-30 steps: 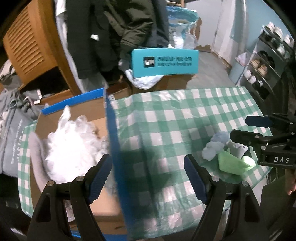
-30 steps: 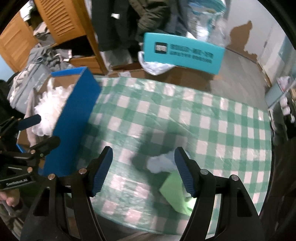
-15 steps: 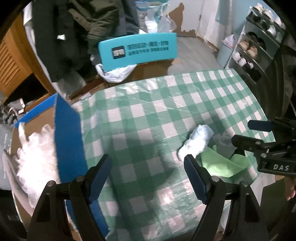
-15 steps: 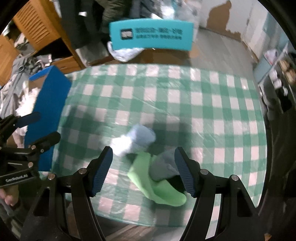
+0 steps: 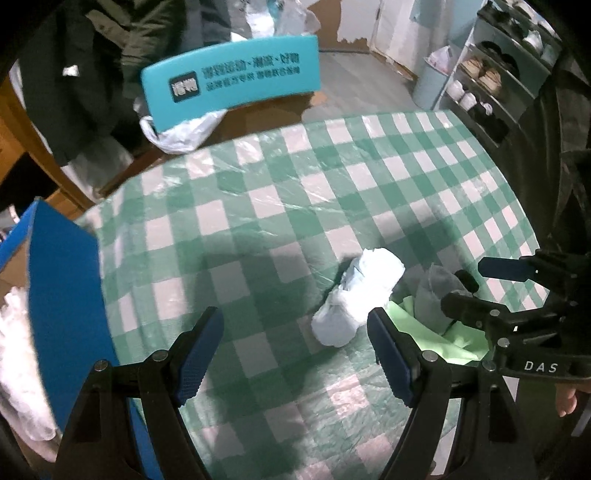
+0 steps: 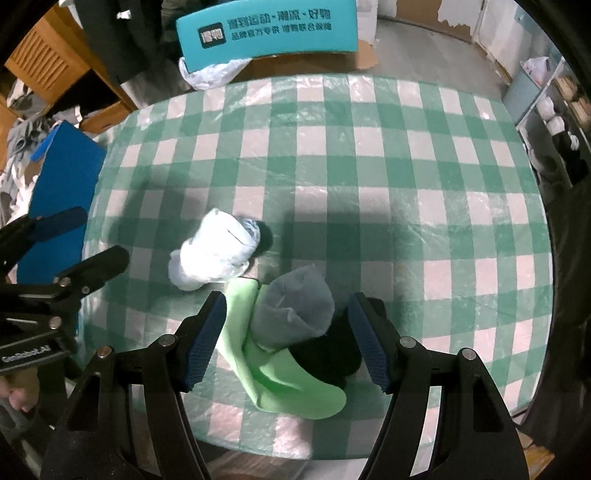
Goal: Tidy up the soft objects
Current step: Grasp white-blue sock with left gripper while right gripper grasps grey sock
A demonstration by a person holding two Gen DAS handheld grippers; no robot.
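A rolled pale blue sock bundle [image 5: 360,295] [image 6: 218,251] lies on the green checked table [image 5: 295,192]. Beside it lie a green sock [image 6: 280,373] [image 5: 424,332], a grey sock [image 6: 295,306] [image 5: 432,291] and a black sock [image 6: 328,354] in a small heap near the front edge. My left gripper [image 5: 295,350] is open and empty, just left of the blue bundle. My right gripper [image 6: 288,339] is open and empty, its jaws either side of the grey sock, above the heap. Each gripper shows in the other's view.
A cardboard box with blue walls [image 5: 62,280] [image 6: 62,192], holding white stuffing [image 5: 18,354], stands at the table's left. A teal chair back [image 5: 229,81] [image 6: 266,29] is behind the table. A shoe rack [image 5: 491,81] stands at the far right.
Both grippers have moved right, away from the box, to the sock heap. The socks now sit between the right gripper's jaws and beside the left gripper. Both stayed open.
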